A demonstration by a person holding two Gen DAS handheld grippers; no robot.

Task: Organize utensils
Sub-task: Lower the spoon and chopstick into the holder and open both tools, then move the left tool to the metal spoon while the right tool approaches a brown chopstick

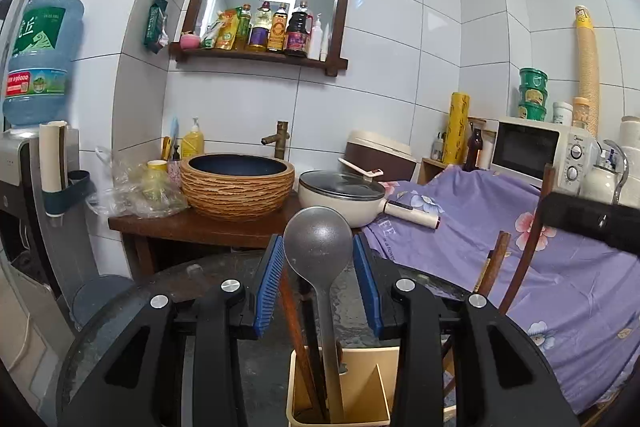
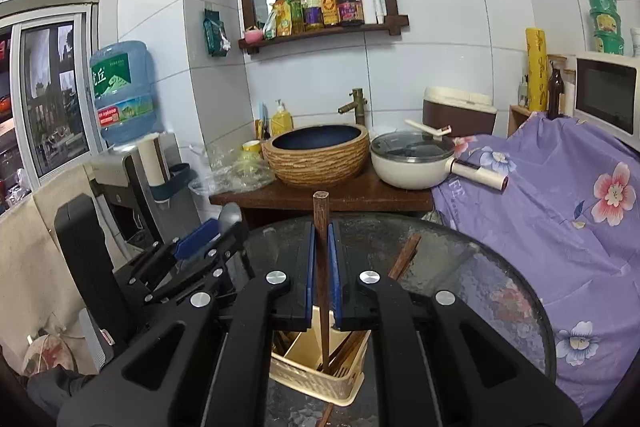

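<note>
My left gripper [image 1: 318,255] is shut on the head of a grey spoon [image 1: 318,239]. The spoon stands upright, its handle reaching down into a cream utensil holder [image 1: 372,359], and a brown chopstick [image 1: 290,311] stands beside it. My right gripper [image 2: 321,239] is shut on a brown wooden chopstick [image 2: 321,219], held upright. The chopstick's lower end is inside the cream holder [image 2: 304,383], among several other chopsticks. In the right wrist view, the left gripper [image 2: 208,233] holds the spoon [image 2: 232,217] close by on the left.
The holder stands on a round dark glass table [image 2: 480,267]. Behind it, a wooden counter [image 2: 320,199] carries a woven basin [image 2: 320,163] and a cream lidded pan [image 2: 412,163]. A purple floral cloth [image 2: 560,207] covers the right; a water dispenser [image 2: 132,179] stands left.
</note>
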